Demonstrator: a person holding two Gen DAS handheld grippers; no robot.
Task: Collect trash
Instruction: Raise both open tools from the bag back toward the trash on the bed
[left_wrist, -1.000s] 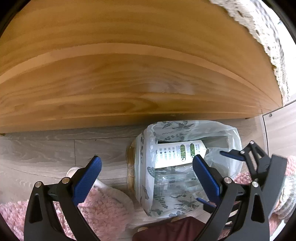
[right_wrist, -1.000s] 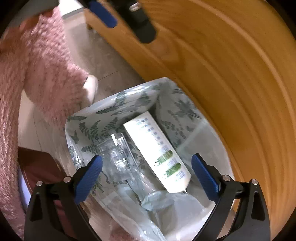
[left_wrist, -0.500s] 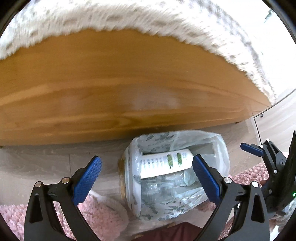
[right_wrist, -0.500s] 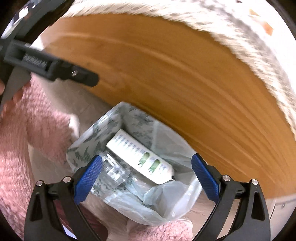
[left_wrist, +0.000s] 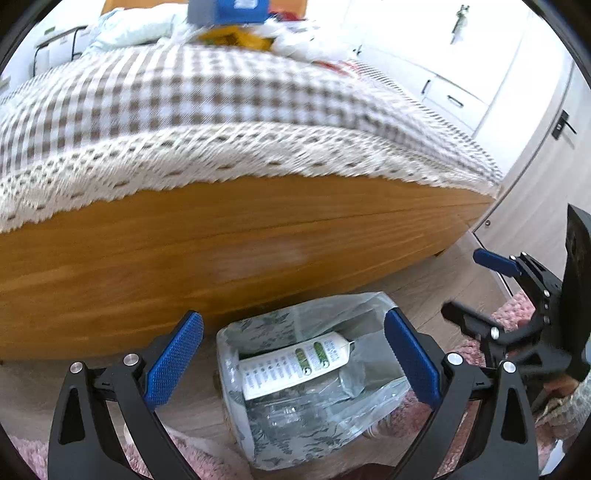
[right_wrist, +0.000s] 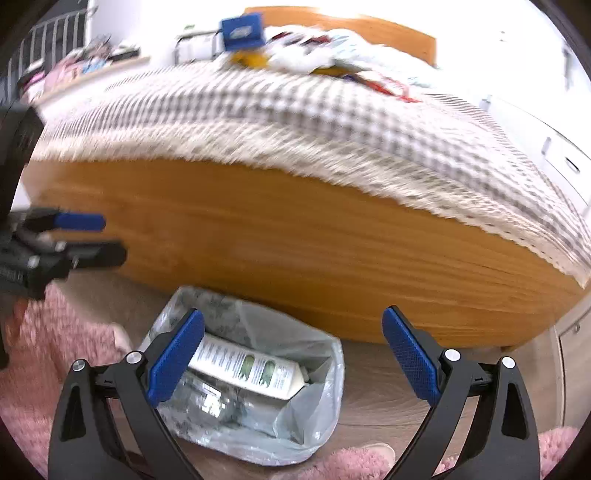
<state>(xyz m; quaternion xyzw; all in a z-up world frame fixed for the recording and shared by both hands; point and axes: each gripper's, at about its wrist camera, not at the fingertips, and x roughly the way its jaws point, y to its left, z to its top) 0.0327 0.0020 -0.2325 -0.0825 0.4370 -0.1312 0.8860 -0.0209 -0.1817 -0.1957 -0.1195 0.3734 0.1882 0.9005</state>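
A bin lined with a fern-print plastic bag stands on the floor against the bed's wooden side. Inside lie a white tube with green marks and crumpled clear plastic. My left gripper hangs open above the bin with nothing between its fingers. My right gripper is open and empty too, above and slightly right of the bin. Each gripper shows at the edge of the other's view, the right one and the left one. On the far part of the bed lies a blurred heap of wrappers and bags.
The bed has a wooden side board and a brown-checked cover with a lace edge. A fluffy pink rug lies around the bin on grey wood floor. White cabinets stand at the right.
Both grippers have risen and tilted up from the bin, which now sits low in both views. The bed top and the heap on it have come into sight. Both stay open.
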